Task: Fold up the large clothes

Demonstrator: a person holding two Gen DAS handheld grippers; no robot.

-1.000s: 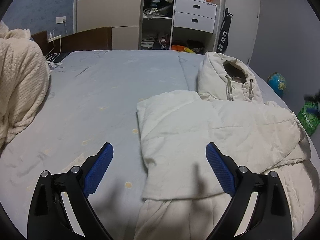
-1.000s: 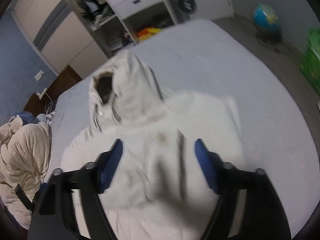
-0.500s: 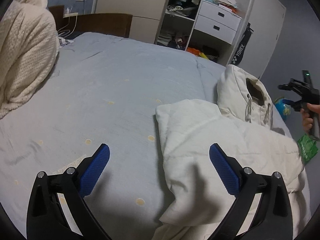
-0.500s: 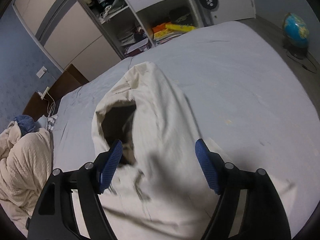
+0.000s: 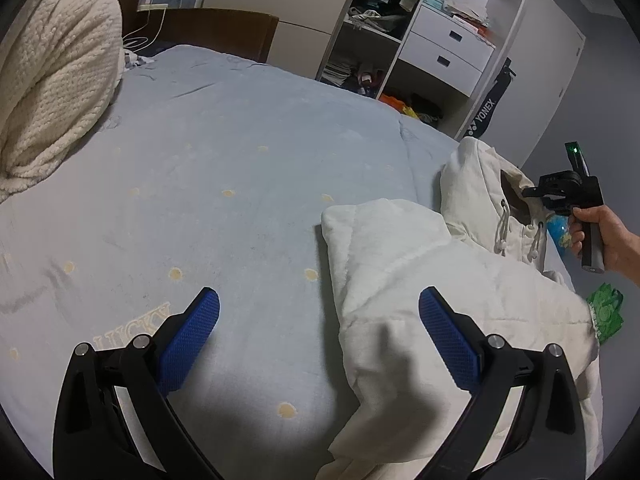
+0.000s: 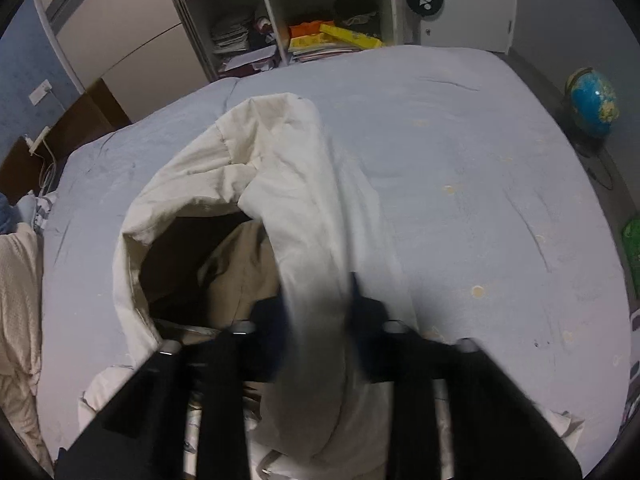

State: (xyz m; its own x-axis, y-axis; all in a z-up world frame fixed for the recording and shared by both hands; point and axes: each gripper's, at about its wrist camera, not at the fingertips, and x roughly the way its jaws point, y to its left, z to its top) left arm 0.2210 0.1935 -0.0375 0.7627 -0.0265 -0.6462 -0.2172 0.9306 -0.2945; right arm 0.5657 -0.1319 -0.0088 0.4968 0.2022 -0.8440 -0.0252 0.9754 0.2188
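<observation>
A cream hooded jacket (image 5: 420,280) lies on the light blue bed (image 5: 240,168), its sleeve folded across the body. My left gripper (image 5: 320,340) hovers open above the jacket's left edge, one blue pad (image 5: 188,340) over bare sheet and the other over the cloth, with nothing pinched. In the right wrist view the hood (image 6: 280,168) lies with its dark opening facing left. My right gripper (image 6: 320,312) is at the base of the hood. Its jaws are closing, blurred, with a ridge of hood fabric pinched between them. A hand (image 5: 612,240) holds that gripper beside the hood.
A cream knitted blanket (image 5: 52,80) is heaped at the bed's left. A wooden headboard (image 5: 216,28) and open wardrobe shelves (image 5: 380,60) with white drawers stand behind. A globe (image 6: 594,102) and a green bag (image 6: 632,240) sit on the floor to the right.
The right gripper travelled up the jacket to the hood and its jaws came together on the fabric. The left gripper shifted left and rolled a little, staying open.
</observation>
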